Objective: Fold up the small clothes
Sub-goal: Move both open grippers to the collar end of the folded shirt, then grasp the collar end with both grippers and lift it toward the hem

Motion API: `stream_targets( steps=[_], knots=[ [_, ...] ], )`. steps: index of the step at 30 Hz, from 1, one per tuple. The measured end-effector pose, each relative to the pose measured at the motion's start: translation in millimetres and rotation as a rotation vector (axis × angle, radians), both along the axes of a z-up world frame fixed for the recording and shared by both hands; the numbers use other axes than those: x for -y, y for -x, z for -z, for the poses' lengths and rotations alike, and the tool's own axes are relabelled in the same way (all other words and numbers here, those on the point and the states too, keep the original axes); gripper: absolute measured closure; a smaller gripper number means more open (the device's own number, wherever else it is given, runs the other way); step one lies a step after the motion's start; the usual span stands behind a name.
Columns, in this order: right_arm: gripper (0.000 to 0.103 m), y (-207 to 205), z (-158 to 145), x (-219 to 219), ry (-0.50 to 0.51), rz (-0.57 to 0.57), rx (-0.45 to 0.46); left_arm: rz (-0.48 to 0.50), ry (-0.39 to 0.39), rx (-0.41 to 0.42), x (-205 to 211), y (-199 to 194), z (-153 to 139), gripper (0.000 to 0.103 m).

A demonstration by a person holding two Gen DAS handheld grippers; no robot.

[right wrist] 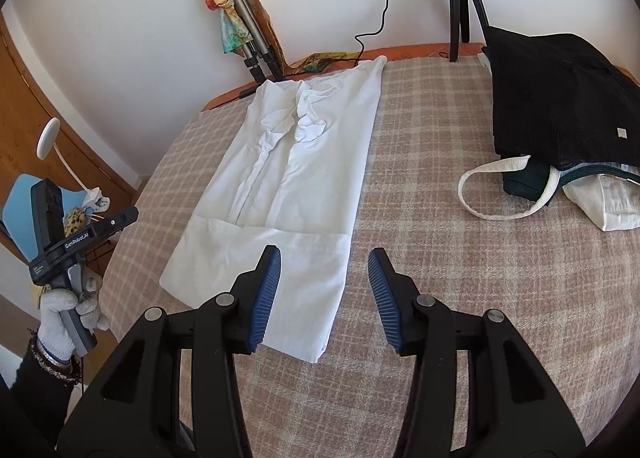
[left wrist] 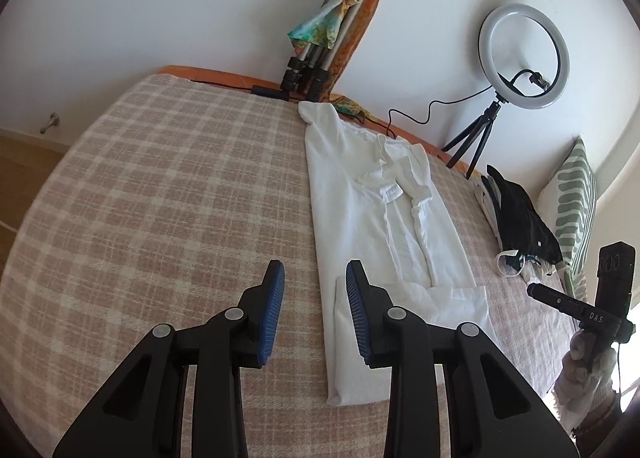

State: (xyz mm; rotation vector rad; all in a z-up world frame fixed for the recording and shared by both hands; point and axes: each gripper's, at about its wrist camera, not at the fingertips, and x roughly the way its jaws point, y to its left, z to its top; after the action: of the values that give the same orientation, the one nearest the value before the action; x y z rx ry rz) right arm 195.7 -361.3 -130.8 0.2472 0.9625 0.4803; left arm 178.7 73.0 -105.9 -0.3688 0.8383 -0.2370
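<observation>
Shirt (white, seemingly linen) on checked blanket

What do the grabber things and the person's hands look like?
Each gripper, left and right, has two black plastic fingers with ridged blue pads and silver round pins. The handles are black with white lettering. The person's left hand wears a white knit glove, a black sleeve and bracelets at the wrist. The right hand is gloved too.
</observation>
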Motion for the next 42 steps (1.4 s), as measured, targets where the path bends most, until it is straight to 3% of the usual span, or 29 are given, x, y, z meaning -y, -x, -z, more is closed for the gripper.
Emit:
stream_targets(
  steps=[3,12,17,19,21,25,30,37,42],
  knots=[
    [0.054,-27.9,3.3,4.9,0.003,0.024,-0.011,0.028,0.048,-0.017,2.8,-24.2,2.5,0.073],
    [0.054,-113.6,21.0,5.5,-0.023,0.061,-0.052,0.072,-0.009,-0.056,25.8,-90.1,20.7,0.073],
    [0.054,-150.7,36.6,-11.6,-0.039,0.039,-0.069,0.083,-0.001,-0.075,32.8,-120.3,33.2,0.073],
    [0.059,-161.2,41.3,-19.1,-0.095,0.008,-0.083,0.087,0.004,-0.078,35.5,-130.0,37.5,0.073],
    [0.072,-171.5,47.5,-28.9,-0.129,-0.031,-0.101,0.095,-0.007,-0.079,39.0,-140.2,42.1,0.073],
    [0.075,-197.3,61.6,-48.0,-0.049,-0.055,-0.103,0.099,-0.027,-0.072,41.8,-161.1,51.2,0.073],
    [0.075,-237.8,71.4,-45.9,-0.034,-0.008,-0.099,0.091,0.006,-0.073,37.0,-186.1,56.1,0.073],
    [0.075,-284.9,73.2,-42.0,0.025,0.037,-0.067,0.108,-0.010,-0.065,38.7,-222.2,55.1,0.073],
    [0.075,-299.8,72.4,-27.0,-0.024,0.087,-0.038,0.097,0.016,-0.067,32.7,-250.5,55.8,0.073]
  ],
)
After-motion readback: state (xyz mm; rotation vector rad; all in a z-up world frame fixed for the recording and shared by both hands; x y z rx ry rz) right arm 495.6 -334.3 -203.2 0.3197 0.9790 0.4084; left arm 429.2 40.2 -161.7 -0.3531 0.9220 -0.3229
